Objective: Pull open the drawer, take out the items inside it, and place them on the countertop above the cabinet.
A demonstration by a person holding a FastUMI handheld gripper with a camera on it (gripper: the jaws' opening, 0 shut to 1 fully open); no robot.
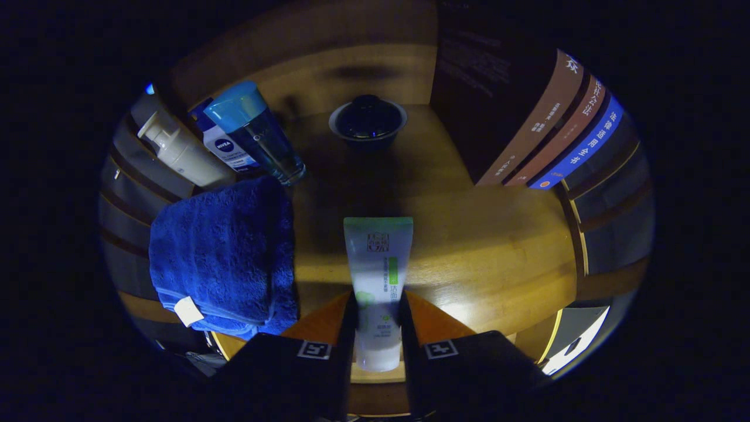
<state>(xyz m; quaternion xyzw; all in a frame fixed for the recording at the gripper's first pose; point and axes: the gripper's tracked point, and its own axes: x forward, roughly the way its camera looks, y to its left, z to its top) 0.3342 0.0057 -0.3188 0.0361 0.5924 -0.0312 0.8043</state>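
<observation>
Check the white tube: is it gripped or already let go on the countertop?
Gripped. The tube sits between the gripper fingers, both pressing its sides, over the wooden countertop. Whether it touches the wood, cannot tell.

Blue towel (225, 252); white tube (378, 275) (green-trimmed).

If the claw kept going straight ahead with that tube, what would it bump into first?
The claw, shut on the tube, points across bare wooden countertop. The first thing straight ahead looks like the dark lidded bowl near the back, though depth is hard to judge. The blue towel lies off to the side.
</observation>
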